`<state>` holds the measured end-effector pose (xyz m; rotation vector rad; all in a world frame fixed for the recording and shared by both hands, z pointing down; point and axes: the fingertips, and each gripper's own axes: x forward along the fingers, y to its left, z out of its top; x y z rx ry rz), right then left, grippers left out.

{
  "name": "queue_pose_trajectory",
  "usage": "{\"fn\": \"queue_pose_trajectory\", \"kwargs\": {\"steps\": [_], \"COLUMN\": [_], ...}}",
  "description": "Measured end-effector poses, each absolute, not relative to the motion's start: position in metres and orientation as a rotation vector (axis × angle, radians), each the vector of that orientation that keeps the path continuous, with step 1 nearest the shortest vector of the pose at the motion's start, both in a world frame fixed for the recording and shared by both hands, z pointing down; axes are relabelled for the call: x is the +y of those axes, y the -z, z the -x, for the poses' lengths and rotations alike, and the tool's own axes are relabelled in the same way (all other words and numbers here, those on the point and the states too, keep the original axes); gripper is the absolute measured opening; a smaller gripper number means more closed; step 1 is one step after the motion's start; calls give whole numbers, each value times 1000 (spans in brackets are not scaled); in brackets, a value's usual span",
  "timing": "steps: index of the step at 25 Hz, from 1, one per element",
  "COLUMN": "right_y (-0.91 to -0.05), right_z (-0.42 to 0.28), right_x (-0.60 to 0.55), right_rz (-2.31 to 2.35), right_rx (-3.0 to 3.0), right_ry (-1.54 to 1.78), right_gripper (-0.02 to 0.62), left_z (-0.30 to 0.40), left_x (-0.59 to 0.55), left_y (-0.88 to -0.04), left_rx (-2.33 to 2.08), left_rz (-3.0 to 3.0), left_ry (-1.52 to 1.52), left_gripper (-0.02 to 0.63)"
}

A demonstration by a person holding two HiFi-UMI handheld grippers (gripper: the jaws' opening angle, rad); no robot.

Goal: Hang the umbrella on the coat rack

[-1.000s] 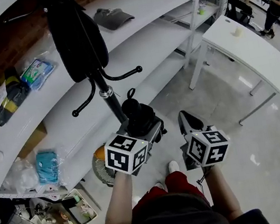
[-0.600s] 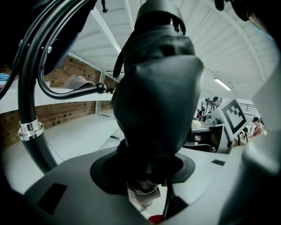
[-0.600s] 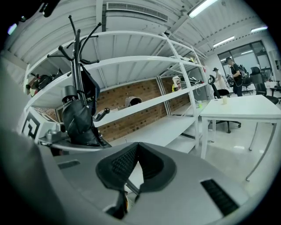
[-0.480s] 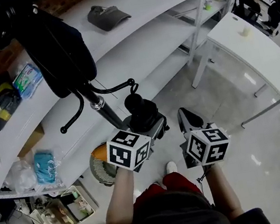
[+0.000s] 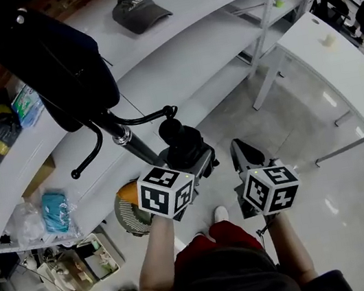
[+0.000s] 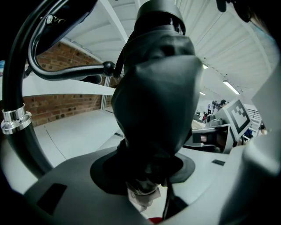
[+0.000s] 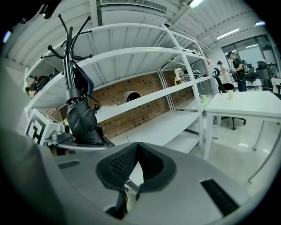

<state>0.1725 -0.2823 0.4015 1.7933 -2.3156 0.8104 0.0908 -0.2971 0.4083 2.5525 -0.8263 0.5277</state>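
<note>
Left gripper [image 5: 187, 155], jaws clamped on the lower end of a folded black umbrella [image 5: 180, 140], holds it upright just beside the coat rack [image 5: 125, 139]. The umbrella's long axis runs up from the jaws toward 1 curved hook [image 5: 144, 120], whose ball tip sits at the umbrella's top. The strap loop [image 5: 171, 111] lies right at that tip; whether it is over the hook cannot be told. Right gripper [image 5: 244, 159], the farther of the 2, has its jaws together on nothing. A dark bag [image 5: 63, 64] covers the rack's upper hooks, and the umbrella fills most of the left gripper view.
</note>
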Motion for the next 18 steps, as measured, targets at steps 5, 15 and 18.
{"fn": "queue_pose_trajectory", "kwargs": {"steps": [5,15,18], "right_y": [-409,-421,-425], "right_z": [-173,-165,-161], "right_x": [-287,-296,-298], "right_rz": [-1761,-1686,-1665], "right_rx": [-2309,-2311,-2311], "right_ry": [-825,-841,-841], "right_gripper": [18,18,18], "left_z": [-84,-65,-58], "left_x": [-307,-320,-321], "left_y": [-417,-434,-441], "left_rx": [-873,-957,-975], "left_rz": [-2507,-2426,-2400], "left_ry": [-512,-491,-492], "left_gripper": [202,202,202]}}
